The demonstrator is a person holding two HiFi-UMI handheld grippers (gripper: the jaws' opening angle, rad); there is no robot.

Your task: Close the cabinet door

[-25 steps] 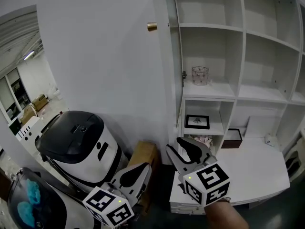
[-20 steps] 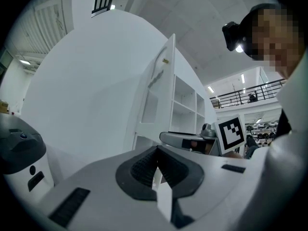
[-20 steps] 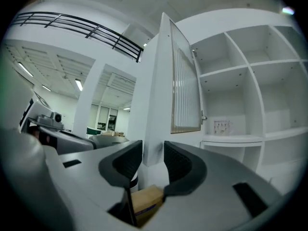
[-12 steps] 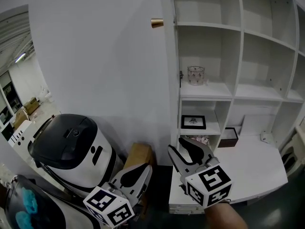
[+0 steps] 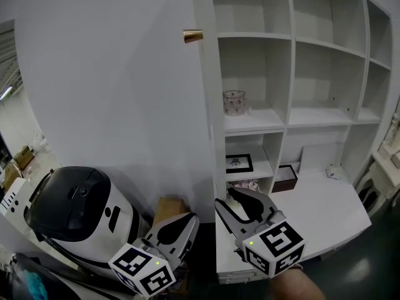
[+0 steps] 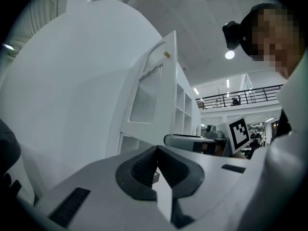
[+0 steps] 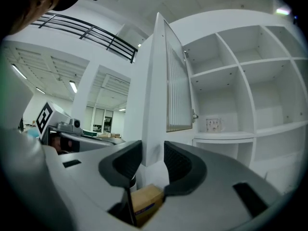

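Since the earlier frame the scene has slid left: the open shelving now fills the centre and right, and the white-and-black machine sits lower at bottom left. The cabinet door stands swung out toward the viewer, almost edge-on at upper centre, so closing has not begun. The right gripper, bottom centre, has its jaws apart near the door's edge, clamping nothing, likely ready to push it. The left gripper, bottom left, has its jaws together and empty, apparently idle. A brass knob juts left from the door.
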